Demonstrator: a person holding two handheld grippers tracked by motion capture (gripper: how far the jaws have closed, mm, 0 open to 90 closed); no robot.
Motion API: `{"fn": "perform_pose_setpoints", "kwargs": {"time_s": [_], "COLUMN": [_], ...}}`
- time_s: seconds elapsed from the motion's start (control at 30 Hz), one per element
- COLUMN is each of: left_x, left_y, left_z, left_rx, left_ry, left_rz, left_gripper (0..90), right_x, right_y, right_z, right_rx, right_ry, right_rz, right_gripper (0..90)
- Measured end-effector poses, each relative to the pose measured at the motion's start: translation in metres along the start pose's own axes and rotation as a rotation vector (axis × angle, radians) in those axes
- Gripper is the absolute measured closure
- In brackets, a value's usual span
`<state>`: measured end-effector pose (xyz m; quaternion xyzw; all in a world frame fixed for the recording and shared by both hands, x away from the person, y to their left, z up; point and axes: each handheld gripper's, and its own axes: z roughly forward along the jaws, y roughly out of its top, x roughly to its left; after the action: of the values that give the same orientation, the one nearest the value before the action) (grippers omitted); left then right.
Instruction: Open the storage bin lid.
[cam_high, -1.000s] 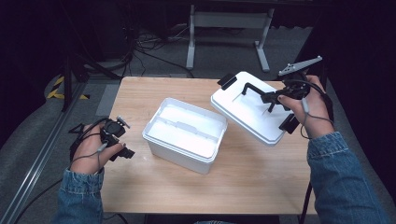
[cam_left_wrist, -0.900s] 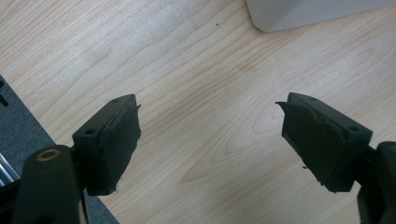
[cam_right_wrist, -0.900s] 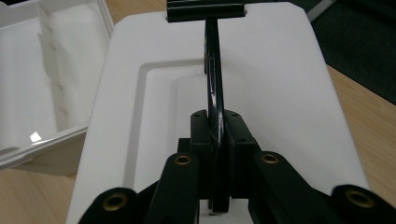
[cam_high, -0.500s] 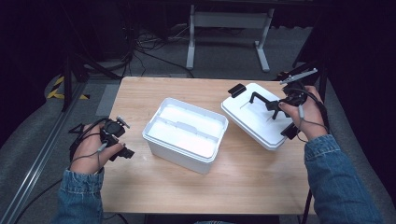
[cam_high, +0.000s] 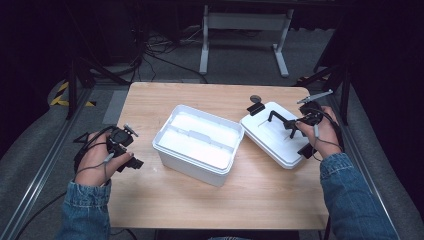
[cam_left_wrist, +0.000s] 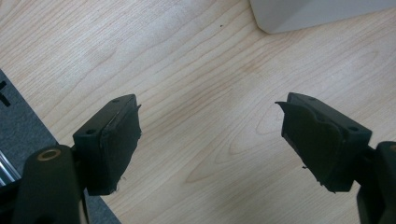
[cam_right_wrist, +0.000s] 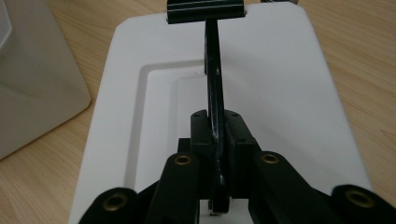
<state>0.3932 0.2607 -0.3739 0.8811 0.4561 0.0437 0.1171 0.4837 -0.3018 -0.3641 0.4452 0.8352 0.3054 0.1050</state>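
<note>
We have the right gripper (cam_high: 295, 125) clamped on the black handle (cam_right_wrist: 214, 79) of the white lid (cam_high: 272, 145), its jaws pressed tight on either side of the bar. The lid lies flat on the table (cam_high: 260, 195), just right of the open white box (cam_high: 197, 142) and close beside it; whether the two touch we cannot tell. A black latch (cam_right_wrist: 205, 10) sits at the lid's far edge. Our left gripper (cam_high: 127, 155) hangs over bare wood near the table's left edge, well apart from the box, jaws spread wide with nothing between them. In the left gripper view, a corner of the box (cam_left_wrist: 317, 14) shows ahead.
</note>
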Motion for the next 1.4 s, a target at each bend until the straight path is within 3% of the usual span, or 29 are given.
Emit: {"fn": "perform_pose_setpoints", "kwargs": {"time_s": [0.57, 1.4], "left_x": [0.0, 0.0], "left_y": [0.0, 0.0], "left_z": [0.001, 0.002], "left_rx": [-0.002, -0.003], "left_ry": [-0.003, -0.007], "left_rz": [-0.005, -0.001], "left_gripper": [20.3, 20.3], "right_x": [-0.012, -0.025], "right_y": [-0.017, -0.034], "right_z": [0.016, 0.031], "right_rx": [0.006, 0.061], "right_ry": [0.005, 0.02], "right_rz": [0.031, 0.06], "right_gripper": [85.0, 84.7]}}
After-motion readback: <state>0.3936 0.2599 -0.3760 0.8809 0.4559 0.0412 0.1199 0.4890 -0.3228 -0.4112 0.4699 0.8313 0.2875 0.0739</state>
